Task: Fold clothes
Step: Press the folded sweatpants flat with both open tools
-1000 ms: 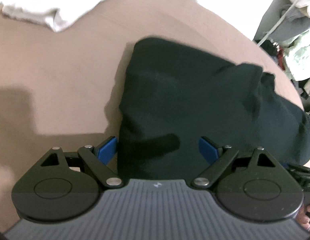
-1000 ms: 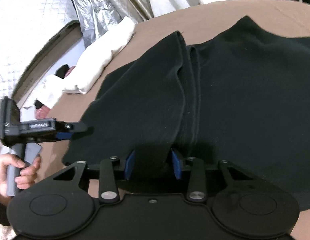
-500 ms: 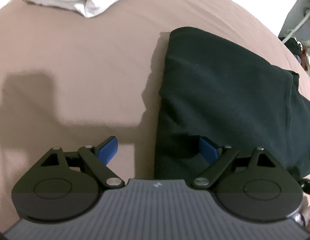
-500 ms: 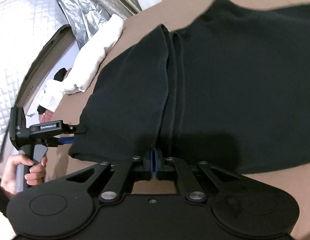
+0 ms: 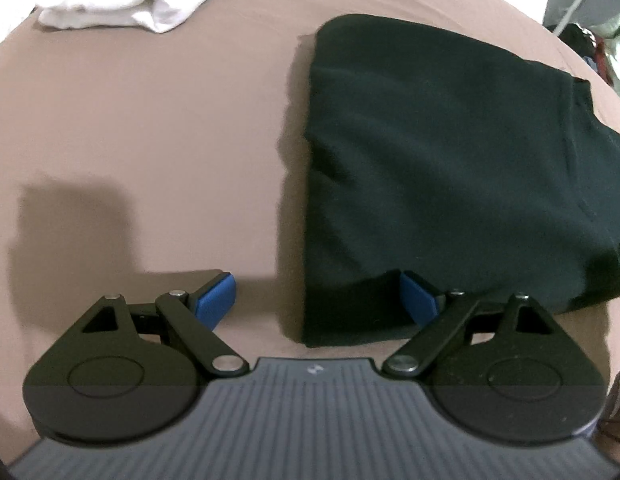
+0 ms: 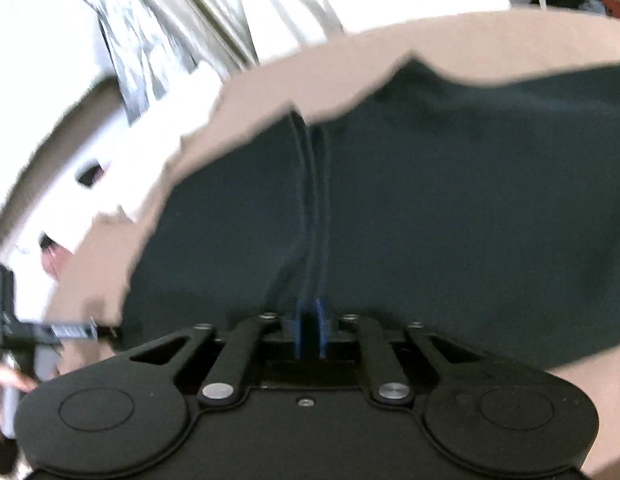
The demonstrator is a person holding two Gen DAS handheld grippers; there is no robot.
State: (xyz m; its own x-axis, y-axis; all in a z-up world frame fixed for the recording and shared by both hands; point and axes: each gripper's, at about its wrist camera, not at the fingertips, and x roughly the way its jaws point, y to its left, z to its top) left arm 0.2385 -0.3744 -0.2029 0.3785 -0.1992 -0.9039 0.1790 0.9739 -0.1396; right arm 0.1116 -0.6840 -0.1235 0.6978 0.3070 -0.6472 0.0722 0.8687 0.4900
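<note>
Since a second ago, we are seeing our right gripper go from straddling a ridge of the black garment with its pads apart to pinching that ridge tight, while our left gripper is sliding off toward the garment's left edge, so more bare sheet is showing beside it. Right now the left gripper is standing wide, one blue pad over the brown sheet and the other resting at the garment's near edge, gripping nothing. The black garment is lying on the sheet's right half, already doubled into a rough rectangle with stacked edges showing; the raised ridge running away from the right gripper suggests to us that another fold is being gathered, so we are judging the job partly done, with squaring and flattening left. Along the sheet's far left edge a white folded cloth is lying well apart from the black one. Beyond the surface we are making out silvery quilted material, white bedding, and a cluttered heap of clothes at the far right.
</note>
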